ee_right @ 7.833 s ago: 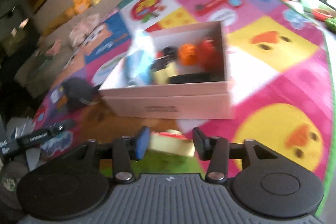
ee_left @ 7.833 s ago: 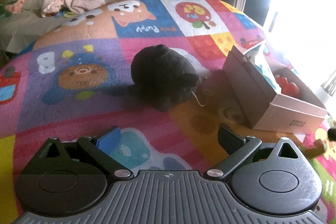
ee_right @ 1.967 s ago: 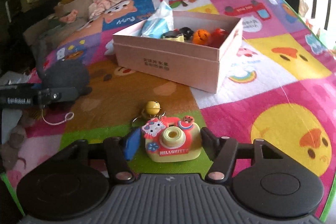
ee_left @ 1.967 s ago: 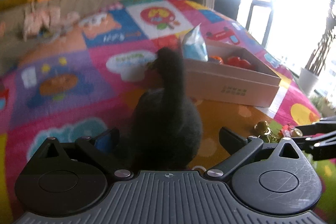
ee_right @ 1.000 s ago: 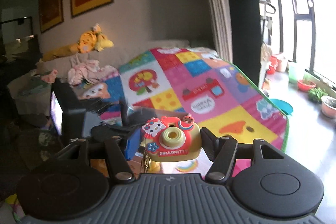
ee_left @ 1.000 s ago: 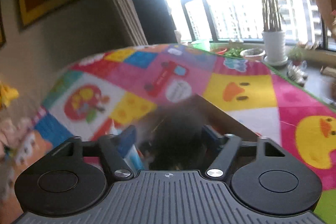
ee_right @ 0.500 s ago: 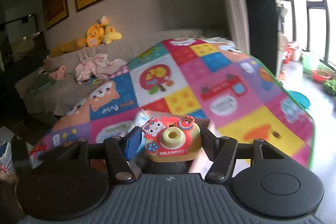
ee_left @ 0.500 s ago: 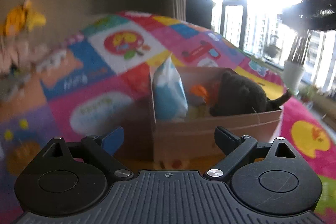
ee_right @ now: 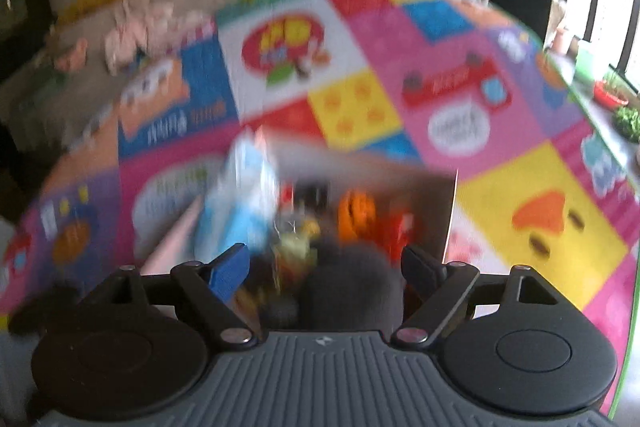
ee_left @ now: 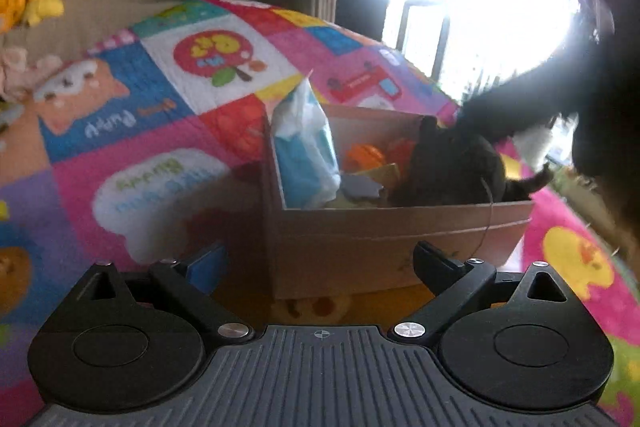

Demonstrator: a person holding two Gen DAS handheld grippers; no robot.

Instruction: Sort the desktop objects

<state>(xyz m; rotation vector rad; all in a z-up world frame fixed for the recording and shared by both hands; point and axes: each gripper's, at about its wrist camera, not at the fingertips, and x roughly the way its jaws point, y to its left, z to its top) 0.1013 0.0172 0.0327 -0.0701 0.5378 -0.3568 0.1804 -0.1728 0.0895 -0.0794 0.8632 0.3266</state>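
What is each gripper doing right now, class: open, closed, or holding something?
Left gripper: open, holding nothing, in front of the box.
Right gripper: open, holding nothing, above the box; the view is blurred.

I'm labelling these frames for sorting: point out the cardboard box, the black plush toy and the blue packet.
cardboard box (ee_left: pixel 380 247): left wrist view, its near front wall.
black plush toy (ee_left: pixel 452 167): left wrist view, the body, inside the box.
blue packet (ee_left: pixel 304 155): left wrist view, its blue face.
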